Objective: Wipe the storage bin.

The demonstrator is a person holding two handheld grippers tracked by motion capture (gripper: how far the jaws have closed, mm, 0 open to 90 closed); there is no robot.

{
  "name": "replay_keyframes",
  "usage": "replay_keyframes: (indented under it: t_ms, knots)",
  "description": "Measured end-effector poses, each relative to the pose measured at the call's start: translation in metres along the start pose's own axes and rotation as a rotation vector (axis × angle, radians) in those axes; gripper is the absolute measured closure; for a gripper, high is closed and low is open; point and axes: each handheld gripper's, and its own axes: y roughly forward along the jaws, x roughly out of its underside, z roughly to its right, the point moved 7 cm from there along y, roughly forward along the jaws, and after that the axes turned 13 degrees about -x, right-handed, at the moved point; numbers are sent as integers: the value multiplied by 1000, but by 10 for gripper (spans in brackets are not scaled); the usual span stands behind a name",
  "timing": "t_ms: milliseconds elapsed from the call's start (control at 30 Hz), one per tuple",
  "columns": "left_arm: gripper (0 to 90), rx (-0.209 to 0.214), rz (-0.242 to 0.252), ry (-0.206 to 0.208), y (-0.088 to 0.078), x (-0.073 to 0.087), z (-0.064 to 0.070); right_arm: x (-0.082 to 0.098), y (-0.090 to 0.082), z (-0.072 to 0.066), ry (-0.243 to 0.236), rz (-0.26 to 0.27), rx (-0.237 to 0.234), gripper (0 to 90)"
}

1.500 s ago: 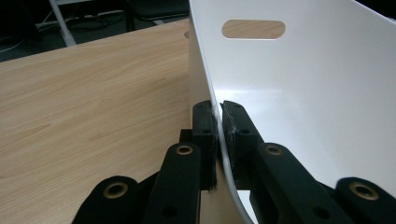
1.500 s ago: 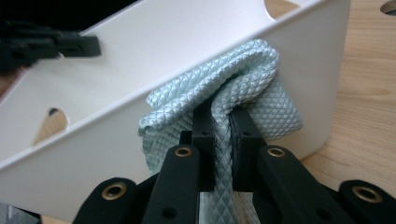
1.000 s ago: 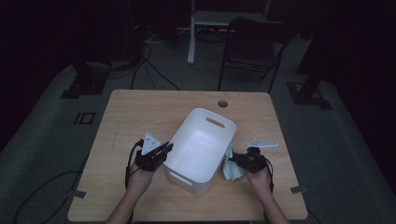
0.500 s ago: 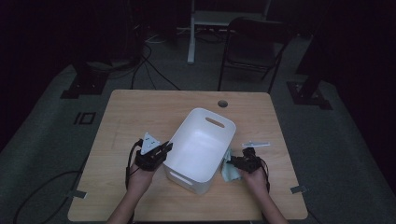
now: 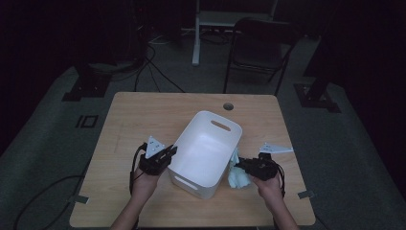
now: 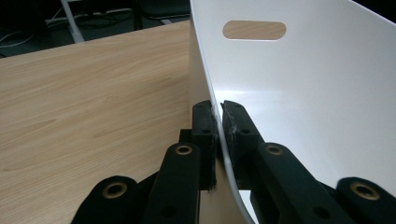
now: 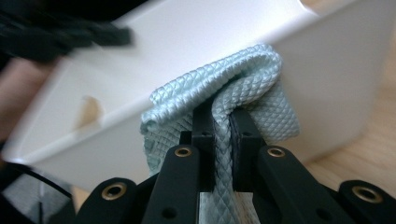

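Left hand-held gripper (image 5: 168, 153): clenched on the near-left wall of the white plastic bin (image 5: 207, 143); in the left gripper view its jaws are pinching the thin rim (image 6: 211, 100), one inside and one outside; it is pinning the bin to the desk (image 5: 129, 120)
Right hand-held gripper (image 5: 241, 166): clamped on a fold of the pale green cloth (image 5: 238, 175); in the right gripper view the waffle-weave cloth (image 7: 243, 88) is bunching up over the jaw tips, hard against the bin's outer wall (image 7: 327, 79)
Where the cloth is: outside the bin, just beside its right long wall, toward the near end; part of it is hanging down toward the desk
Which way the bin lies: to the left of the cloth-bearing gripper and across the rim; the open mouth is sitting higher than the cloth
Bin's long axis: running from the near-left corner of the desk up toward the far right, with the handle slot (image 5: 220, 125) at the far end
Nearer hand: the right one; the left is occupied with steadying
Judgement: the cloth looks bound for the bin, so it is needing a lift over the right rim and then a short carry leftward
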Motion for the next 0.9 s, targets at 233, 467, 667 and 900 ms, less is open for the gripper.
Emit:
replay_keyframes:
  t_ms: [233, 467, 667, 900]
  knots:
    - [837, 4, -1, 9, 0, 0, 1, 4, 6, 3, 0, -8, 58, 827]
    - [835, 10, -1, 8, 1, 0, 2, 13, 11, 16, 17, -40, 89, 826]
    - [825, 19, -3, 5, 1, 0, 1, 21, 14, 28, 29, -74, 111, 826]
    - [825, 13, -3, 10, 1, -1, 2, 29, 18, 40, 75, -86, 122, 823]
